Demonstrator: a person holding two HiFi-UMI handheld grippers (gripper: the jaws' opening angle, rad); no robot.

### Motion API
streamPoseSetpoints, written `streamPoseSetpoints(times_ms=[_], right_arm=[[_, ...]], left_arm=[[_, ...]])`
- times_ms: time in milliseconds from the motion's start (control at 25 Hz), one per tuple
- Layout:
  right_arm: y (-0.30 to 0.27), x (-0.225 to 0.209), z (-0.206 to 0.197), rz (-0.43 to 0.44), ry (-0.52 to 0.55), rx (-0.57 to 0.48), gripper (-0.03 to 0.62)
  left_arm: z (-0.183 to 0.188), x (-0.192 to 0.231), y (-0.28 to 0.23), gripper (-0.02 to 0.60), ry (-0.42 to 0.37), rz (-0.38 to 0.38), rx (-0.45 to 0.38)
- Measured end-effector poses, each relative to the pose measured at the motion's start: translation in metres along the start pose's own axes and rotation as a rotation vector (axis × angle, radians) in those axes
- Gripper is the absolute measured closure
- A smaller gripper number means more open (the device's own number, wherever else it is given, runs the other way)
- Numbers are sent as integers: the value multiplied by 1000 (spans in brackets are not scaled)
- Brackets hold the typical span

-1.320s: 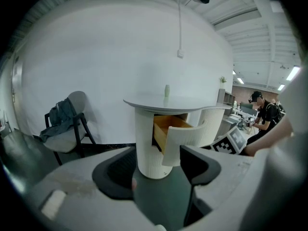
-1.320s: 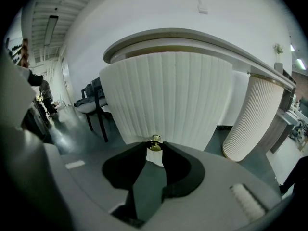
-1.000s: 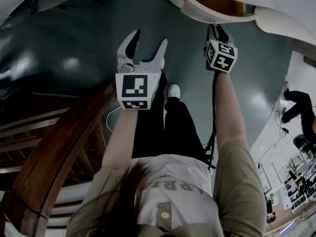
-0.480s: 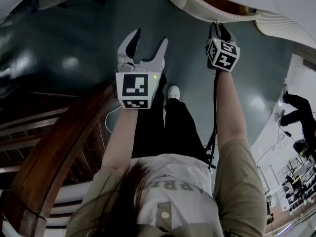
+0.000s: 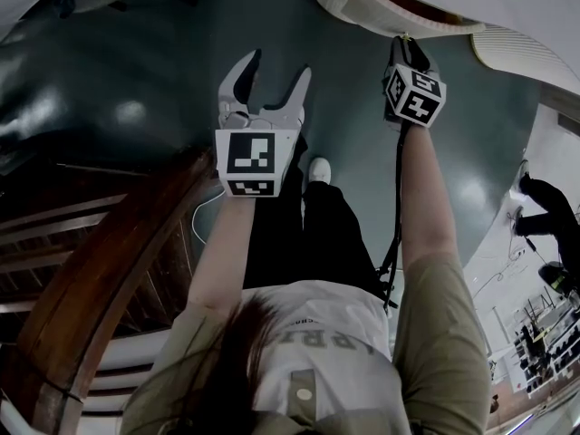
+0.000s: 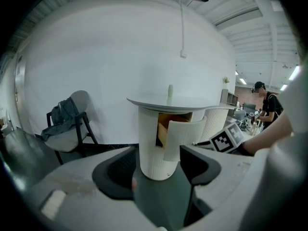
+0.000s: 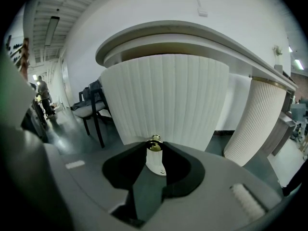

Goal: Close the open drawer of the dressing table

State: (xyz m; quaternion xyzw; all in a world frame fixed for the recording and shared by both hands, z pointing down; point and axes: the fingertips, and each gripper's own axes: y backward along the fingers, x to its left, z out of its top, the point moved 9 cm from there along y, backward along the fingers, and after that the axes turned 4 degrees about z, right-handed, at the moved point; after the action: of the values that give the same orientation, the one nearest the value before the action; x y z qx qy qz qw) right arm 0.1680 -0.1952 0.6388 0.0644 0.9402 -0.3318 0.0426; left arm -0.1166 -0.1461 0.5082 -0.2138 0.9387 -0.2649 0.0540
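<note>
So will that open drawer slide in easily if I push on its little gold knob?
Probably: the drawer has a rigid-looking ribbed front, so it should move as one piece. The gold knob is small, round and shiny, so it may slip.

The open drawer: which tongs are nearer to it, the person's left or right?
Right. The right tongs are closed on the knob of the drawer; the left tongs hang open over the floor, well short of it.

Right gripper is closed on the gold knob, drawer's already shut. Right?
Wrong on the drawer: it is open, its ribbed front standing out from the dressing table with the wooden inside showing, as the left gripper view shows. The right gripper is closed on the gold knob.
</note>
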Motion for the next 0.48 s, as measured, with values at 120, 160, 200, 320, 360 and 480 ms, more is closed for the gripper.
streamPoseSetpoints(times_ms=[120,160,200,320,360,480], right_arm=[[-4,-1,3,1,-1,-3,488],[-4,-1,4,1,-1,-5,488],[-5,-2,4,0,-2,-8,488],[-5,-1,5,-1,-6,-16,488],[-6,-1,5,0,-8,-20,488],[-6,-2,5,6,-14,-30,488]], left_arm=[[2,0,-2,279,-1,3,-4],[4,0,-3,279,-3,3,-7],[5,0,-4,279,-5,3,-10],[7,0,-4,279,-4,3,-11],[7,1,-4,279,-2,3,-11],[9,-1,-6,279,0,-2,-14]])
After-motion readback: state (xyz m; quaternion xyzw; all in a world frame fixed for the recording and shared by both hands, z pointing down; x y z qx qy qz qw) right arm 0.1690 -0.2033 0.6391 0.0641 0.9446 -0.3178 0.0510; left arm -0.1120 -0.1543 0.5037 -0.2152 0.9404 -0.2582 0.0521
